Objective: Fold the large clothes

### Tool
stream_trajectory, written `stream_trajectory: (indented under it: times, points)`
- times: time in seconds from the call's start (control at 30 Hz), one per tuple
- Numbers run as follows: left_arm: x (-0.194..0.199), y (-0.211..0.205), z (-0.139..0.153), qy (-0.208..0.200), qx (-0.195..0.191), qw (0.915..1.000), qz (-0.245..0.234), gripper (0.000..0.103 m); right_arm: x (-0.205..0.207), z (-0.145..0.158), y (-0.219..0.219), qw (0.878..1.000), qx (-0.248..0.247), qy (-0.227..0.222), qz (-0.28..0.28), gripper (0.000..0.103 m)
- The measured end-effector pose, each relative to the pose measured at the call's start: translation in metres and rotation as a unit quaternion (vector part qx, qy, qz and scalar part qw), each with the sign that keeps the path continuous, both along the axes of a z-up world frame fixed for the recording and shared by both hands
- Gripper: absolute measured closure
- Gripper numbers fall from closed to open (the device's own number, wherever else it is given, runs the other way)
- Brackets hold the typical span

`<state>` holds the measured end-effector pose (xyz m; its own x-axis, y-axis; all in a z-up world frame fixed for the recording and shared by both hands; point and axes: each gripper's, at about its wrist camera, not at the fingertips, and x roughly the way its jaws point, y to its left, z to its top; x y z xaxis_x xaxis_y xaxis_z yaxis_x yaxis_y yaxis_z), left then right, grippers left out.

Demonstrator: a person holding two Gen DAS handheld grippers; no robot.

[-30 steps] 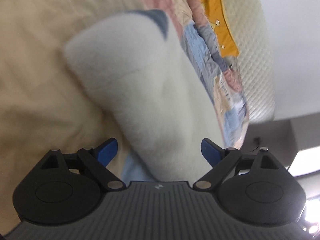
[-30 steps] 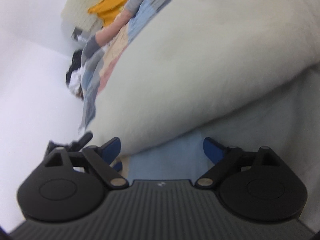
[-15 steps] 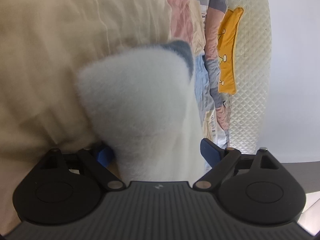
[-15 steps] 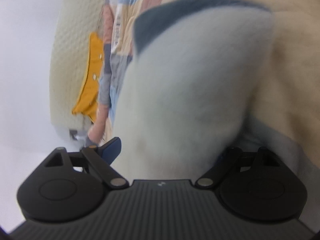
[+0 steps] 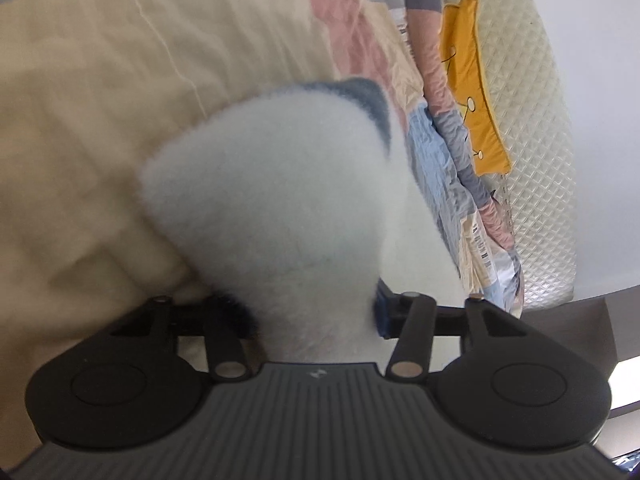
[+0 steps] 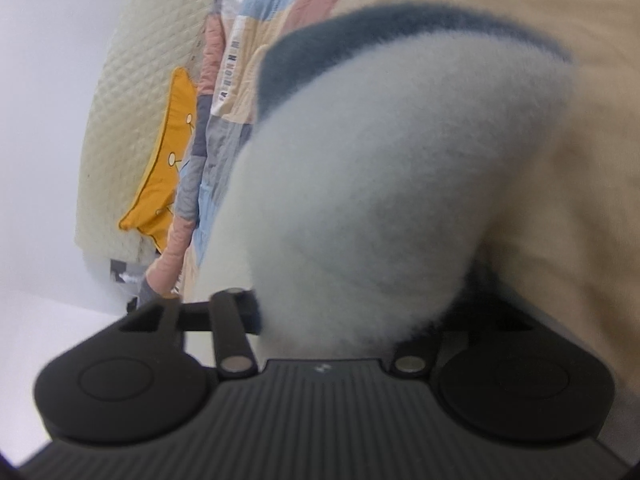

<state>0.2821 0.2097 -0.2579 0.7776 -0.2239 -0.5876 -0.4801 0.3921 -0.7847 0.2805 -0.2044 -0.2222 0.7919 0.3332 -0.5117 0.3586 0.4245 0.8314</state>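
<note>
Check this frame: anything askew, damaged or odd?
Nothing stands out. Left gripper and right gripper are each closed on the fluffy white garment above the cream bedding.

Garment (image 5: pixel 280 208) on bedspread (image 5: pixel 80 120), pillow (image 5: pixel 476 92) behind

Over the last second both grippers have closed on the fluffy white fleece garment with a grey-blue edge (image 5: pixel 288 216): the left gripper (image 5: pixel 316 312) now pinches its bunched fabric, jaws drawn in from wide open. The right gripper (image 6: pixel 348 320) likewise clamps it, the grey-blue edge swung toward 12 o'clock.
</note>
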Motion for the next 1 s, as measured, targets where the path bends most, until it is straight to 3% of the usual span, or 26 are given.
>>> stream_trajectory:
  times: [0.13, 0.23, 0.53, 0.7, 1.0]
  points:
    - [-0.010, -0.005, 0.013, -0.018, 0.048, 0.9986, -0.013, 0.057, -0.001, 0.023, 0.006, 0.997, -0.064, -0.032, 0.019, 0.065]
    - [-0.017, -0.005, 0.021, -0.034, 0.046, 0.9981, -0.020, 0.061, -0.002, 0.040, 0.008, 0.994, -0.086, -0.061, 0.027, 0.066]
    - [-0.034, -0.017, 0.066, -0.067, 0.061, 0.9940, -0.060, 0.064, -0.027, 0.091, -0.009, 0.985, -0.094, -0.138, 0.046, 0.067]
    - [-0.031, -0.036, 0.097, -0.101, 0.047, 0.9881, -0.106, 0.064, -0.037, 0.126, -0.040, 0.981, -0.075, -0.175, 0.028, 0.066]
    - [0.028, -0.089, 0.181, -0.148, 0.057, 0.9753, -0.154, 0.064, -0.026, 0.189, -0.105, 0.968, -0.071, -0.239, 0.007, 0.066]
